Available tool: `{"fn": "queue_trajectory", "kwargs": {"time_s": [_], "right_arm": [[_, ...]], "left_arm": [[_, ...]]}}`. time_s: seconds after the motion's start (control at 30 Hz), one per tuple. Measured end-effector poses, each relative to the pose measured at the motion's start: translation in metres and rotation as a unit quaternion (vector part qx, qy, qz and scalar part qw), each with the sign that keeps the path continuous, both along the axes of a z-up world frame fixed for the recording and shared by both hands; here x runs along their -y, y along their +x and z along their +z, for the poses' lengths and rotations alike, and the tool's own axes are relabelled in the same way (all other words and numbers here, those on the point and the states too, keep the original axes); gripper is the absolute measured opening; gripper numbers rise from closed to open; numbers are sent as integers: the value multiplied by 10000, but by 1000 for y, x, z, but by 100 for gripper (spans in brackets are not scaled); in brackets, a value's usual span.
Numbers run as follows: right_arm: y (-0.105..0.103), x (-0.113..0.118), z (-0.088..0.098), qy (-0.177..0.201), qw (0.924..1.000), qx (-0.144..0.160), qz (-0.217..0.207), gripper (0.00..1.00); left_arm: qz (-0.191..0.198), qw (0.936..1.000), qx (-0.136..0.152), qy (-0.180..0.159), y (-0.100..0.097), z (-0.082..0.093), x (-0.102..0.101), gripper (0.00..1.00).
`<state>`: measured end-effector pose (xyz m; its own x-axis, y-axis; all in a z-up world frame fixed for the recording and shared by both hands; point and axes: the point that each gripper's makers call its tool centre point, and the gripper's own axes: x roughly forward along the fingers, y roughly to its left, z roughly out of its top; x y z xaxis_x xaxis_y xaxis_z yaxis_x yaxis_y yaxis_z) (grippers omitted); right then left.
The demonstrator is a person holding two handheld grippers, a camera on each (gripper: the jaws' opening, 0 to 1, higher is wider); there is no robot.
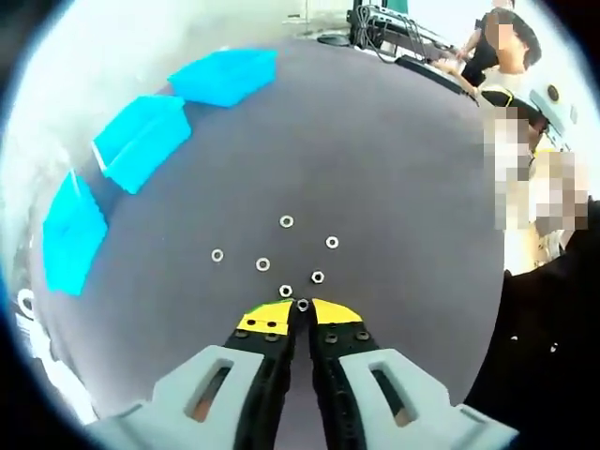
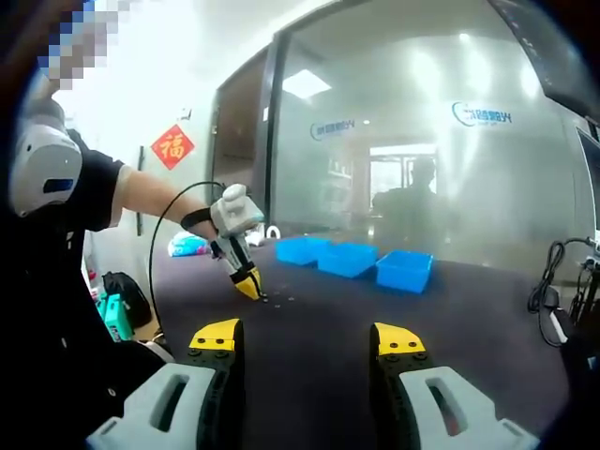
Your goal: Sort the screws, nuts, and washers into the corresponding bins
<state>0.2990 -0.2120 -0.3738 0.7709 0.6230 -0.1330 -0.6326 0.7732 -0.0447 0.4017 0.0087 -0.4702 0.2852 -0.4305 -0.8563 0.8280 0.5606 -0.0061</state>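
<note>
On table (image 1: 394, 169): left gripper (image 1: 302, 306) jaws pinching nut (image 1: 303, 305), flat.

A dark grey table (image 1: 394, 169) carries everything. Behind it in the right gripper view stands a frosted glass wall (image 2: 422, 169) with blue lettering, and a red diamond-shaped sign (image 2: 172, 146) hangs on the white wall beside it. Black cables (image 2: 553, 281) trail at the table's right edge.

Dark tabletop (image 1: 394, 169) lies open around the small cluster of nuts (image 1: 286, 222). Three blue bins (image 1: 142, 141) line the far left edge, well apart. Cables (image 2: 553, 281) crowd the right edge.
</note>
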Motion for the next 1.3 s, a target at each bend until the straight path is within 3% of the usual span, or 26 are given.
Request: {"fn": "queue_trajectory", "kwargs": {"time_s": [0.17,0.37,0.53,0.67,0.87,0.97,1.1,1.3], "right_arm": [[2,1,1,-3,10000,0,-22,49],[3,-3,2,-7,10000,6,-1,49],[5,-5,3,5,10000,8,5,49],[6,-8,4,-2,10000,16,26,49],[7,-11,9,0,10000,59,38,49],[8,-10,12,14,9999,100,10,49],[10,-9,15,49,9999,132,-40,49],[10,-7,17,80,9998,153,-73,49]], "left_arm": [[16,9998,76,-171,-2,4,-1,5],[-1,9966,722,-398,0,19,-1,3],[202,9885,1061,-1059,-3,40,5,3],[282,9821,1261,-1371,-9,50,3,2],[788,9610,1506,-2183,-12,72,-1,2],[989,9493,1756,-2412,-11,80,-8,2],[1297,9291,2247,-2634,-9,93,-21,2],[1576,9026,2645,-3010,-9,107,-31,2]]}}
